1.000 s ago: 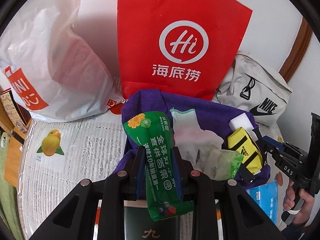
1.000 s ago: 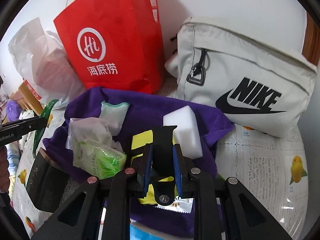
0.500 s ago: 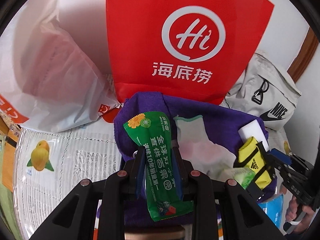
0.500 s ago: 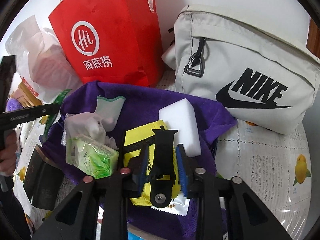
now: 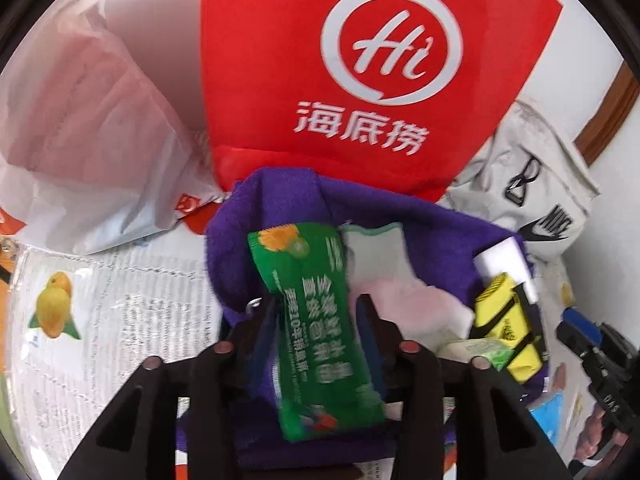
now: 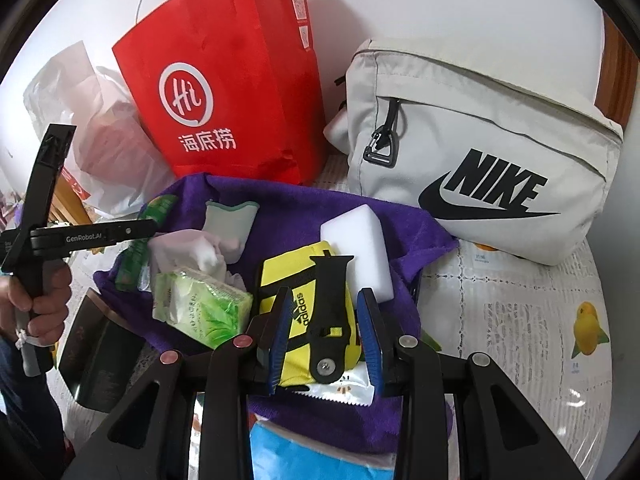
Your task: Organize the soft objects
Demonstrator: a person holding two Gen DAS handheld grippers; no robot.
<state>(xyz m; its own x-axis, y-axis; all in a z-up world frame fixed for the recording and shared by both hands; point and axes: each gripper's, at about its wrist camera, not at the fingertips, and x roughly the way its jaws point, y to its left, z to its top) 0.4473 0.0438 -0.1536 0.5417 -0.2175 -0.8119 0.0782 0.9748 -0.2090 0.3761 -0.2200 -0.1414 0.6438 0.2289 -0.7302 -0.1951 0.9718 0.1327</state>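
A crumpled purple towel (image 6: 280, 216) spreads over the lemon-print tablecloth (image 6: 520, 320) before a red paper bag (image 6: 224, 92) and a pale Nike pouch (image 6: 480, 152), bearing a white sponge block (image 6: 356, 240), a yellow Adidas pouch (image 6: 292, 280) with a black strap, a green tissue pack (image 6: 200, 304) and a crumpled white glove (image 6: 228, 224). The left gripper (image 5: 316, 320) is opening its jaws around a glossy green snack packet (image 5: 320, 340) (blurred, above the towel's left part), with gaps on both sides. The right gripper (image 6: 324, 328) stands spread, pads clear of the yellow pouch between them.
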